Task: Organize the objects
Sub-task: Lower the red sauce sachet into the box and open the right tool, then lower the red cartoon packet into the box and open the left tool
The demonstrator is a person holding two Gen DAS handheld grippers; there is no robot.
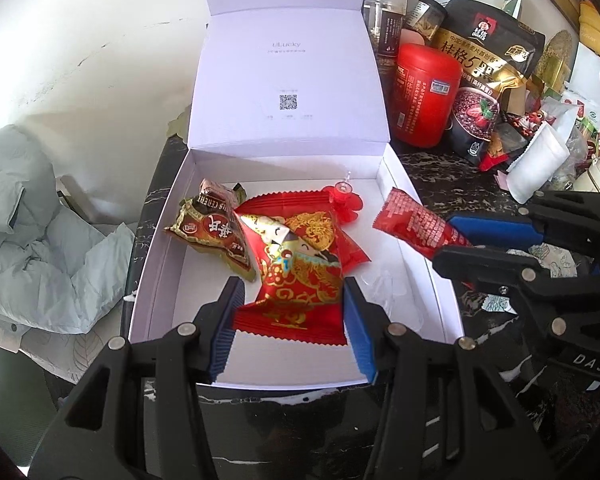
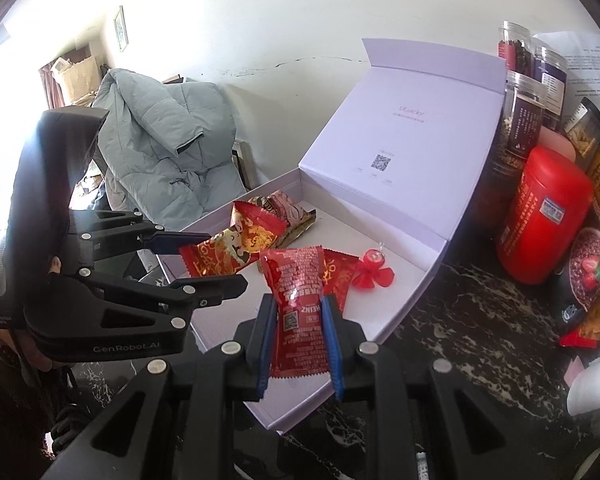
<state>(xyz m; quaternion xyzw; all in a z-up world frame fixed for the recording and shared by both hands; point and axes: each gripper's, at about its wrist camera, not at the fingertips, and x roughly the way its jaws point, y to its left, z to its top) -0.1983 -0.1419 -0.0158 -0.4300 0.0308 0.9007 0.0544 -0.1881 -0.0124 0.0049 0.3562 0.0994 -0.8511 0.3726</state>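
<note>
An open white box [image 1: 204, 288] [image 2: 364, 312] lies on a dark marble table with its lid standing up behind it. Inside are a brown cereal packet [image 1: 212, 228] [image 2: 292, 212] and a red flower-shaped piece [image 1: 342, 200] [image 2: 374, 272]. My left gripper [image 1: 293, 286] [image 2: 224, 258] is shut on a red-and-gold snack packet [image 1: 300, 276] [image 2: 228, 254], held just over the box floor. My right gripper [image 2: 298, 300] [image 1: 446, 240] is shut on a red ketchup sachet [image 2: 296, 280] [image 1: 412, 220], over the box's right edge.
A red canister [image 1: 424, 96] [image 2: 540, 216], a black oat bag [image 1: 488, 72], clear jars [image 2: 524, 116] and loose packets crowd the table right of the box. A pale blue jacket [image 1: 28, 240] [image 2: 160, 140] lies to the left. The wall is close behind.
</note>
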